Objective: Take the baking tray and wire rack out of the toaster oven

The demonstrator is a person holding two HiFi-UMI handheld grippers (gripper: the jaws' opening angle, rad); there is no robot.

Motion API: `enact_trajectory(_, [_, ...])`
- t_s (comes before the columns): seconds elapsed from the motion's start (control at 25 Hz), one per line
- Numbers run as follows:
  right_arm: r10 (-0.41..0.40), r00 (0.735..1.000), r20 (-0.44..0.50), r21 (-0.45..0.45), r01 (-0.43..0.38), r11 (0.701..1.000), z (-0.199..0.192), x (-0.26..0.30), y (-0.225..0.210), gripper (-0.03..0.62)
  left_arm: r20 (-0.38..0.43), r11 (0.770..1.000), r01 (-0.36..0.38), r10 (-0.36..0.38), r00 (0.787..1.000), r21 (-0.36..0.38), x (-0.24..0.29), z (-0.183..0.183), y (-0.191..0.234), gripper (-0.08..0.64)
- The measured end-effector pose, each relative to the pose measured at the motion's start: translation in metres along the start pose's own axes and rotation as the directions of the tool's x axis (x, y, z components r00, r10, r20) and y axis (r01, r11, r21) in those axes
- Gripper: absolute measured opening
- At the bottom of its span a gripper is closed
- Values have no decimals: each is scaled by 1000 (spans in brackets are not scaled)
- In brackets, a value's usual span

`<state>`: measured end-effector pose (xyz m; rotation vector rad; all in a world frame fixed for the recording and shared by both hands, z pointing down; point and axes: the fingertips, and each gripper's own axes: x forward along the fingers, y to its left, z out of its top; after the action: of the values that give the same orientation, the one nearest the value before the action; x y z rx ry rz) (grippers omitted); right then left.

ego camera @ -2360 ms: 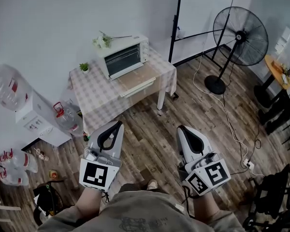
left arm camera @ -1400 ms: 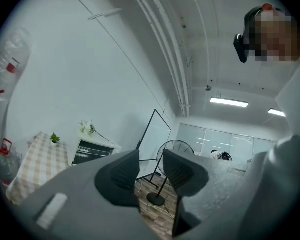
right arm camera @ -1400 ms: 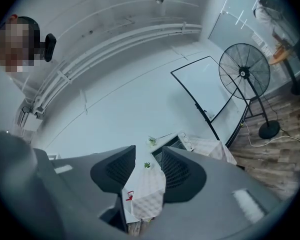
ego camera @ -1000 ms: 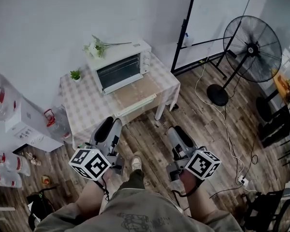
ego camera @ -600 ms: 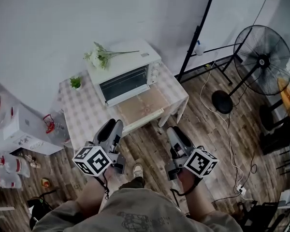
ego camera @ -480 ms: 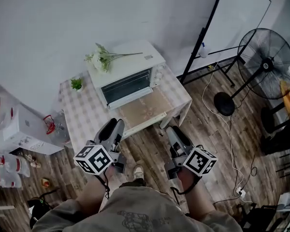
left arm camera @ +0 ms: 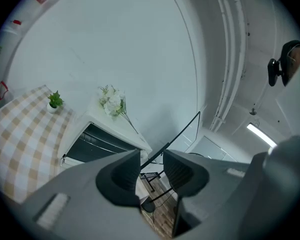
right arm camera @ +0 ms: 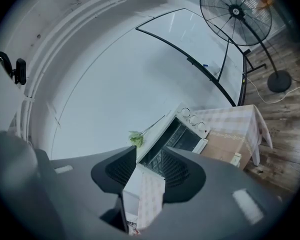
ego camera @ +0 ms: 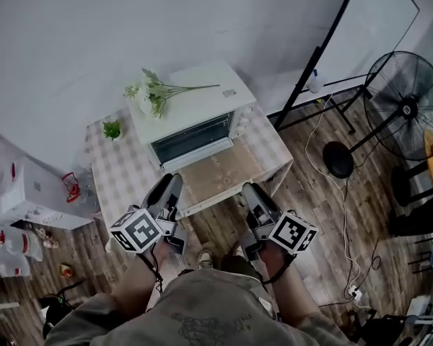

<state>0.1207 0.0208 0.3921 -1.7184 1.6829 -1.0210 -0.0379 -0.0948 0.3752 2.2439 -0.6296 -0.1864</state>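
Nearby, flowers [ego camera: 149, 95] are lying atop the toaster oven [ego camera: 196, 120]. Left gripper [ego camera: 171, 184] and right gripper [ego camera: 250, 192] are hovering spread, empty, at the bench [ego camera: 123, 175] edge, right jaws just narrowing.

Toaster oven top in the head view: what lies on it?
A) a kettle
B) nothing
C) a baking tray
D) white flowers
D: flowers with long stems lie across the white top of the toaster oven.

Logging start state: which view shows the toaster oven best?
Head view: the whole toaster oven shows unobstructed on the table. The right gripper view shows its front and knobs, the left its dark door, both partly behind fingers.
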Motion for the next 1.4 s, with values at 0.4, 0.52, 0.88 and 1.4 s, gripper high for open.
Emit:
enact_trajectory(0.4, [64, 995, -76, 50, -60, 997, 20, 58, -23, 153, 20, 998, -64, 63, 998, 4, 36, -2, 20, 138])
enact_trajectory(0.52, [83, 991, -105, 59, -78, 995, 32, 77, -33, 153, 36, 997, -80, 81, 996, -11, 53, -2, 24, 138])
enact_trajectory(0.88, [151, 955, -256, 75, -136, 988, 68, 134, -64, 154, 143, 985, -146, 158, 977, -95, 107, 2, 31, 138])
enact_trajectory(1.4, [259, 855, -449, 152, -213, 965, 84, 181, -94, 147, 353, 943, -257, 320, 879, -214, 124, 9, 43, 138])
